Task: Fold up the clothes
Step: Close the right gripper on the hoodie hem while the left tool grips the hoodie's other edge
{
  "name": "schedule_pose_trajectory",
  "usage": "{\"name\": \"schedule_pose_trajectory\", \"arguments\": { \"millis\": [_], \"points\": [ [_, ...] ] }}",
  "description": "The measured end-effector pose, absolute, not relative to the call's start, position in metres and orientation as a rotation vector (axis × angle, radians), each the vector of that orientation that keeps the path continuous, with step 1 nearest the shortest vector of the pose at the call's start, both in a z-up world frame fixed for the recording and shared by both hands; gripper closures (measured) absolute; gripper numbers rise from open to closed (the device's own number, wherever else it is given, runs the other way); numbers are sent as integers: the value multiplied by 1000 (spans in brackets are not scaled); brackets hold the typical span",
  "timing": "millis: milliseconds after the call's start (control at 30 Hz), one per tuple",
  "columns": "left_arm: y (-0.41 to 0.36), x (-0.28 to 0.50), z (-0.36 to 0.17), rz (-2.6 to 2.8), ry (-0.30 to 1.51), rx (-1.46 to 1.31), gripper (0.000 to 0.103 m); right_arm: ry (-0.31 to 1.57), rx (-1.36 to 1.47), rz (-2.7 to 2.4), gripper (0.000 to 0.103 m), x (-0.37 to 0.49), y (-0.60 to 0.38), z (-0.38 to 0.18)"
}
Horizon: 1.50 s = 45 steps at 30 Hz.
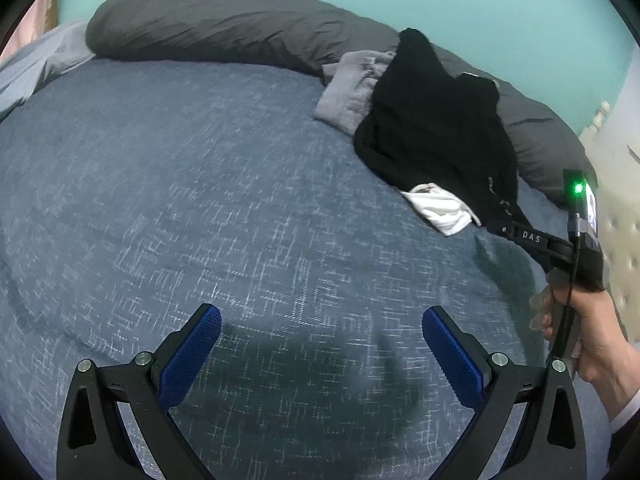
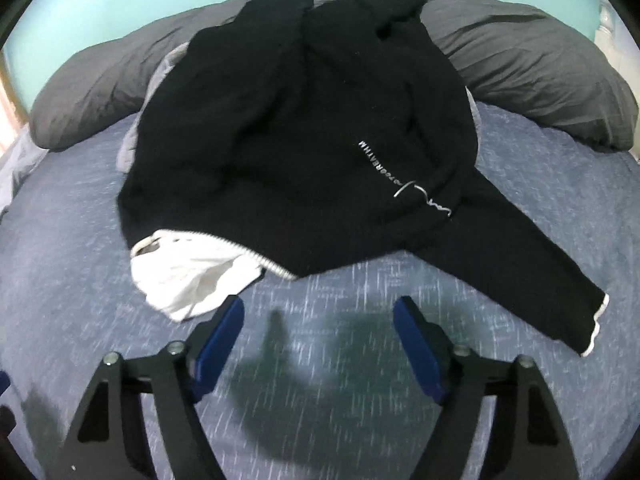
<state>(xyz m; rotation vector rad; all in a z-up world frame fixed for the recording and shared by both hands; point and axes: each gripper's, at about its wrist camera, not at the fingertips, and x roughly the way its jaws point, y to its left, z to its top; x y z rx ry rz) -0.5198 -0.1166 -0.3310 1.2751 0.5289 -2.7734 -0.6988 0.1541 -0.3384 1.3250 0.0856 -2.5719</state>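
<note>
A black sweater (image 2: 304, 128) with white lettering lies crumpled on the blue bedspread (image 2: 320, 380), one sleeve (image 2: 532, 264) stretched to the right. A white garment (image 2: 188, 280) pokes out from under its near left edge. A grey garment (image 1: 352, 88) lies behind the black sweater (image 1: 436, 120). My right gripper (image 2: 319, 322) hovers open just in front of the sweater's near hem, nothing between its blue pads. My left gripper (image 1: 322, 322) is open over bare bedspread, well left of the pile. In the left wrist view a hand (image 1: 592, 340) holds the right gripper's body at the right edge.
Dark grey pillows (image 1: 208, 24) line the head of the bed against a teal wall (image 1: 480, 0). A pale tufted headboard or side panel (image 1: 624, 240) stands at the far right. A lighter sheet (image 1: 36, 64) shows at the far left.
</note>
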Motion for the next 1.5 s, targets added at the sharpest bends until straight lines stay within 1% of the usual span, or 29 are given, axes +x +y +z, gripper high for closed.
{"name": "schedule_pose_trajectory", "arguments": {
  "millis": [67,200,267,300,333,400,433,500,533,600,700,900,1033,1500],
  "points": [
    [-116,-520,-332,-2786,522,1275,0,78,1335,-2576,31,-705,150,-340],
    [-119,-518,-334,-2793,520,1267,0,-13,1332,-2567,31,-717,147,-344],
    [-120,-517,-334,-2794,525,1267,0,-8,1345,-2566,32,-721,144,-348],
    [-120,-516,-334,-2797,525,1265,0,-6,1352,-2566,34,-723,143,-351],
    [-121,-515,-333,-2800,524,1264,0,-26,1355,-2558,46,-724,144,-353],
    [-120,-513,-331,-2810,515,1260,0,-55,1352,-2553,59,-726,147,-355],
    [-119,-512,-330,-2816,510,1258,0,-56,1345,-2560,70,-726,148,-354],
    [-118,-510,-328,-2826,497,1250,0,-111,1310,-2562,86,-726,155,-350],
    [-118,-508,-327,-2829,488,1246,0,-117,1288,-2565,90,-725,157,-347],
    [-118,-507,-327,-2829,492,1250,0,-92,1243,-2573,94,-721,158,-341],
    [-116,-505,-327,-2827,494,1259,0,-54,1212,-2574,96,-717,156,-333],
    [-112,-497,-319,-2823,490,1271,0,-50,1110,-2586,96,-695,168,-314],
    [-113,-484,-304,-2829,467,1254,0,-38,1047,-2597,97,-668,177,-293],
    [-122,-428,-259,-2828,474,1223,0,-29,817,-2555,98,-569,193,-220]
  ]
}}
